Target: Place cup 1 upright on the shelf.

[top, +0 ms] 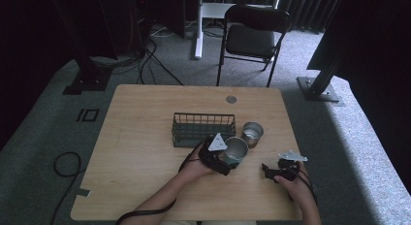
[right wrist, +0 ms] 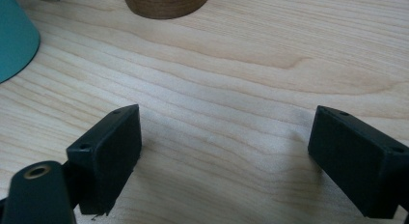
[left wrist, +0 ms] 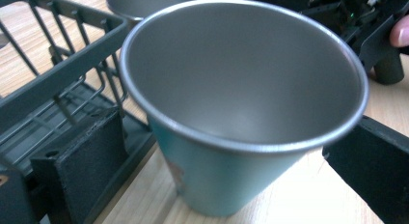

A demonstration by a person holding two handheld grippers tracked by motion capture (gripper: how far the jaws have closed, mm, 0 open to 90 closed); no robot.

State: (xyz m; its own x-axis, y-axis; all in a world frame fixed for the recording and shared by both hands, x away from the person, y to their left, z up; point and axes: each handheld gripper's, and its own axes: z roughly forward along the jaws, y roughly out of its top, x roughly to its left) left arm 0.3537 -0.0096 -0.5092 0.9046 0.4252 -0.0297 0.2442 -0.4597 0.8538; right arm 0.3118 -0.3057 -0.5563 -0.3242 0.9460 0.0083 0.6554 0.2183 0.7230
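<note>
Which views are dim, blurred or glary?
High view: dim overall, room edges near black, table evenly lit. Left gripper view: teal cup fairly sharp, soft sheen inside the rim, wire basket behind it blurred. Right gripper view: bright, wood grain sharp, near jaws slightly soft, no glare.

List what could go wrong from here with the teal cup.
1. The left tool straddles the teal cup with jaws wide and not visibly touching; the tapered wall might slip when squeezed.
2. The cup stands right beside the wire basket, so lifting it could catch the rim.
3. The second cup stands close and could be knocked.
</note>
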